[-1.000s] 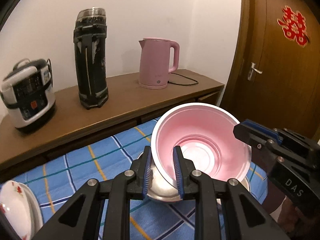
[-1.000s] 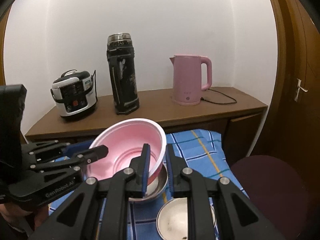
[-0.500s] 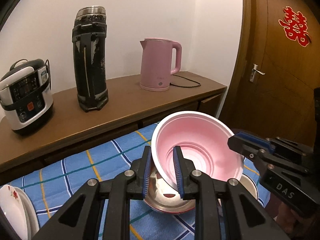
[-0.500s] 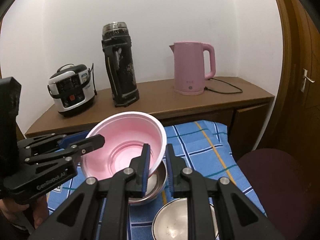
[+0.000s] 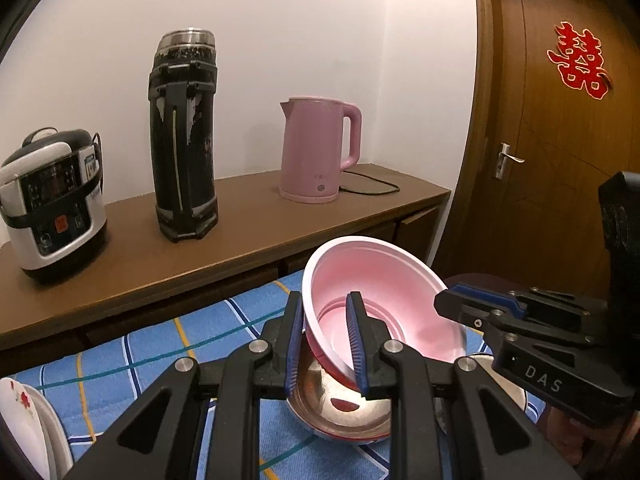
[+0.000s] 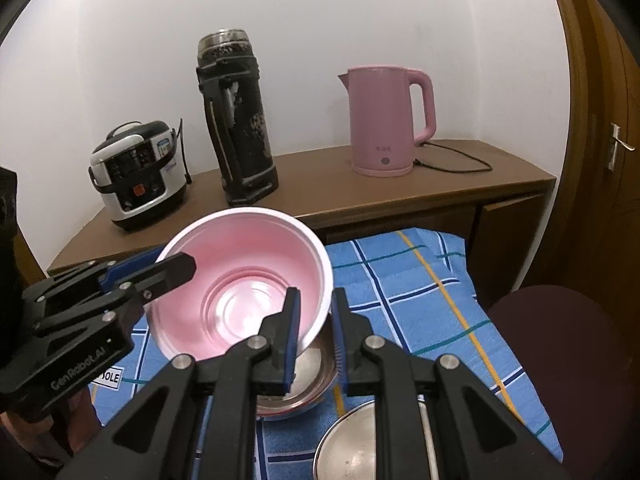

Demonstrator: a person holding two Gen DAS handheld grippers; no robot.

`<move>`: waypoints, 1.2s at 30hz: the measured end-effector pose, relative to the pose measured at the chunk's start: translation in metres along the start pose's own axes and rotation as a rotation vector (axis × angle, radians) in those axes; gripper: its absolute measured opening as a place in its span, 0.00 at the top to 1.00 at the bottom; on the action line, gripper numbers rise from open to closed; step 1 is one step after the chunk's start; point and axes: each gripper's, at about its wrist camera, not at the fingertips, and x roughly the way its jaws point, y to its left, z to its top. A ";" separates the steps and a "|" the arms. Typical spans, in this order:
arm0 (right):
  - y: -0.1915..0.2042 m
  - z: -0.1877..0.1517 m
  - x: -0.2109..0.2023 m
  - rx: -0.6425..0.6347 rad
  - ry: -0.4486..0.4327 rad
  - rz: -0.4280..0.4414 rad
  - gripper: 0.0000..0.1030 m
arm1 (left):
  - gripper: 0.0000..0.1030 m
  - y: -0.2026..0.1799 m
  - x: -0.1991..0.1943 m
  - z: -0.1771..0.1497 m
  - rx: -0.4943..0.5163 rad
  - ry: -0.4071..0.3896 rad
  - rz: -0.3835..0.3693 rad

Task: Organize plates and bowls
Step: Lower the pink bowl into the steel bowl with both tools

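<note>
A pink bowl (image 5: 380, 292) (image 6: 248, 280) is held tilted just above a steel bowl (image 5: 340, 404) (image 6: 308, 384) that rests on the blue checked cloth (image 6: 420, 292). My left gripper (image 5: 326, 344) is shut on the pink bowl's near-left rim, one pad inside and one outside. My right gripper (image 6: 314, 332) is shut on the opposite rim in the same way. Each gripper also shows in the other's view: the right gripper (image 5: 460, 308) at the bowl's right edge, the left gripper (image 6: 176, 270) at its left edge. The pink bowl's underside hides part of the steel bowl.
A second steel bowl (image 6: 360, 444) lies on the cloth near my right gripper. White floral plates (image 5: 24, 420) stand at the far left. A wooden sideboard (image 5: 160, 256) behind carries a rice cooker (image 5: 52, 208), a black flask (image 5: 184, 136) and a pink kettle (image 5: 316, 148). Door (image 5: 560, 140) and dark stool (image 6: 560, 344) at right.
Both grippers have lowered the pink bowl toward the steel bowl, and it now sits lower and nearer over it. Both grips on the rim are unchanged.
</note>
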 end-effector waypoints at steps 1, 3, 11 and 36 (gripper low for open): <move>-0.001 0.000 0.002 -0.002 0.007 -0.002 0.85 | 0.77 0.002 0.001 0.000 -0.008 0.009 -0.010; -0.002 0.001 0.005 0.001 0.022 0.000 0.85 | 0.77 0.007 0.006 -0.001 -0.035 0.035 -0.034; -0.003 -0.001 0.011 -0.005 0.061 -0.010 0.84 | 0.77 0.013 0.018 -0.006 -0.078 0.093 -0.063; -0.006 -0.009 0.026 -0.002 0.125 -0.018 0.83 | 0.77 0.016 0.032 -0.013 -0.102 0.170 -0.081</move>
